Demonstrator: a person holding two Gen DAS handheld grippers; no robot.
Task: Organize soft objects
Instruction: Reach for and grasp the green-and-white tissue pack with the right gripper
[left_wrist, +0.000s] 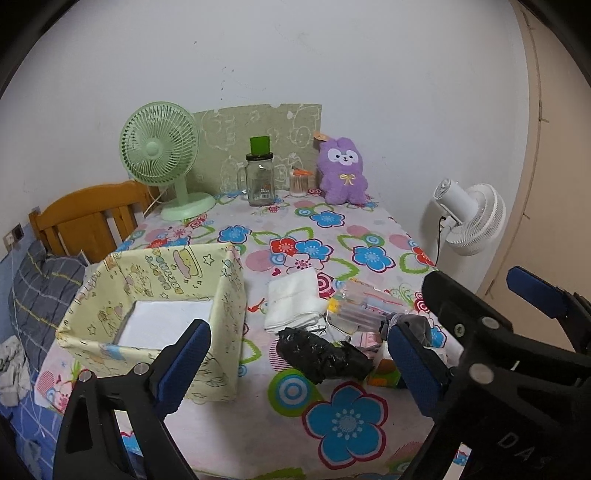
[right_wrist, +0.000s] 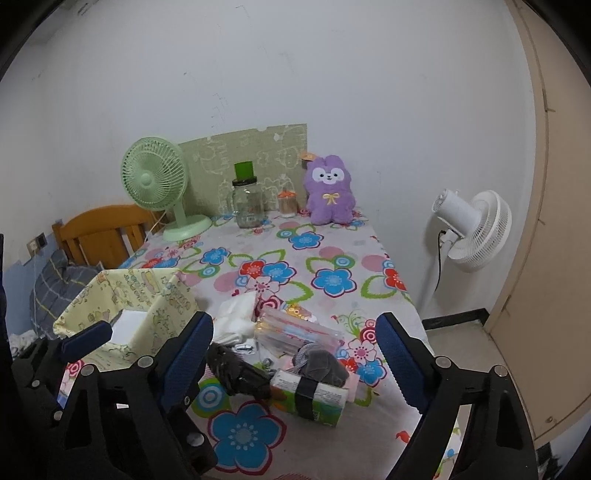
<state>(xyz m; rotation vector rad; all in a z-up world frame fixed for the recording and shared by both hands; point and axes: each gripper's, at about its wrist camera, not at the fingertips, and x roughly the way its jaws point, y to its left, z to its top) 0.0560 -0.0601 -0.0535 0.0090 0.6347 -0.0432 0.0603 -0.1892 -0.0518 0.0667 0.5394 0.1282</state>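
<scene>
**Both grippers wide over the pile of soft things**

Nearest the right gripper (right_wrist: 295, 347) lies the clutter it must sort: a crumpled black plastic bag (right_wrist: 236, 373), a grey pouch (right_wrist: 319, 363) resting on a green tissue pack (right_wrist: 314, 400), a clear packet (right_wrist: 295, 330) behind them, and a folded white cloth (right_wrist: 236, 314) further back. Its jaws stand wide with nothing between the pads. The left gripper (left_wrist: 299, 354) is likewise wide and empty, and the black bag sits between its fingers in that view, apart from both pads.

Just to the left of the pile stands the yellow fabric box (left_wrist: 155, 295), open at the top, showing only its white floor; it looks the likely home for the soft items.

To do this step well, I would pick one item at a time, starting with the black bag, since it lies in front and free of the others. Close on its bulk, not a loose edge, so it does not slip out. Lift clear of the box wall before crossing, as the fabric sides look floppy and could fold in.

At the far end of the flowered table (left_wrist: 369, 435) sit a purple plush (left_wrist: 343, 173), a glass jar (left_wrist: 260, 181) and a green fan (left_wrist: 162, 151), well apart from the work.
</scene>
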